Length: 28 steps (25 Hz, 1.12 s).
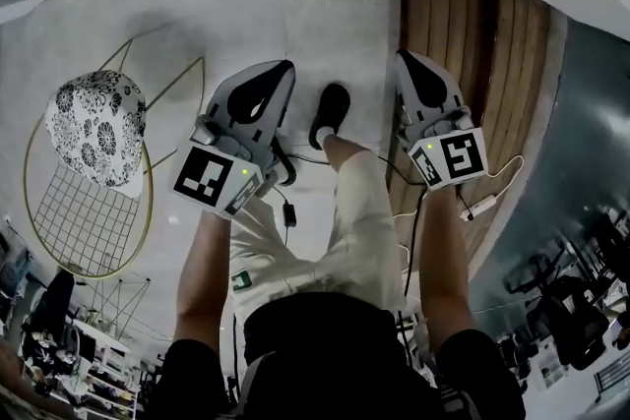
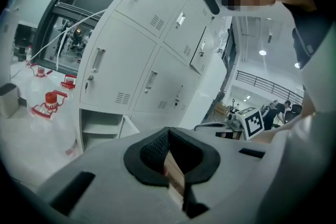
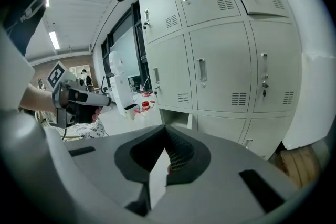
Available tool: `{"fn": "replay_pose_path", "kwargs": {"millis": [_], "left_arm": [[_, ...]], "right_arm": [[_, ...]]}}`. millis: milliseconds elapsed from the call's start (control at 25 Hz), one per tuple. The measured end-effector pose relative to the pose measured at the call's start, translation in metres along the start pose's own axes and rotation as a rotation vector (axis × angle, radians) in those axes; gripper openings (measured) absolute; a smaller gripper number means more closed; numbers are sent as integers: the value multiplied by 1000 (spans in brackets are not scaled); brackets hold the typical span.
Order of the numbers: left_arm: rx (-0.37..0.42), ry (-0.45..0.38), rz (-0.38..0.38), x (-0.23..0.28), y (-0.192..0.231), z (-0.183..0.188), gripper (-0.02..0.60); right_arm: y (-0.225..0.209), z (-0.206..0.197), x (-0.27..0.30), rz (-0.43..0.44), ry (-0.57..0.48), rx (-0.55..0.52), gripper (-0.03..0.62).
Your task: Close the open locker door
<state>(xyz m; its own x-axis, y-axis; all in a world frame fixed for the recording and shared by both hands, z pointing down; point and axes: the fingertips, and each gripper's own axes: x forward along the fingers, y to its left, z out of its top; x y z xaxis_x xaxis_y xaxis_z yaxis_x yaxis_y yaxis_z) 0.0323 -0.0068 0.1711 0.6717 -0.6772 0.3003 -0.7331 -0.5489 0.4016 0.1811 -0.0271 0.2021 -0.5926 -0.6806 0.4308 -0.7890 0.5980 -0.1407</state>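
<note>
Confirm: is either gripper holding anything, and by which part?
Nothing is held. The left gripper and right gripper both have jaws together with nothing between them, short of the lockers.

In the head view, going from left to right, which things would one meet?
patterned cushion → left gripper → black shoe → right gripper
</note>
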Motion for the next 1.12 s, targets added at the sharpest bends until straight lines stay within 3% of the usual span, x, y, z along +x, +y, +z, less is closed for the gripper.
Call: {"fn": "replay_pose_path", "kwargs": {"millis": [200,360,600,1120], "left_arm": [[-7,8,-28,31,52,-69,17],[12,6,-47,55,83,-109,17],[79,10,-97,90,121,-158,17],[113,-82,-112,134,187,-242,17]], "right_arm": [[-20,-61,40,7,15,-41,5],[-34,-104,66,7,12,-10,5],[-53,-154,98,-10,-27,2,5],[-82,-235,156,-25,-131,-30,5]]}}
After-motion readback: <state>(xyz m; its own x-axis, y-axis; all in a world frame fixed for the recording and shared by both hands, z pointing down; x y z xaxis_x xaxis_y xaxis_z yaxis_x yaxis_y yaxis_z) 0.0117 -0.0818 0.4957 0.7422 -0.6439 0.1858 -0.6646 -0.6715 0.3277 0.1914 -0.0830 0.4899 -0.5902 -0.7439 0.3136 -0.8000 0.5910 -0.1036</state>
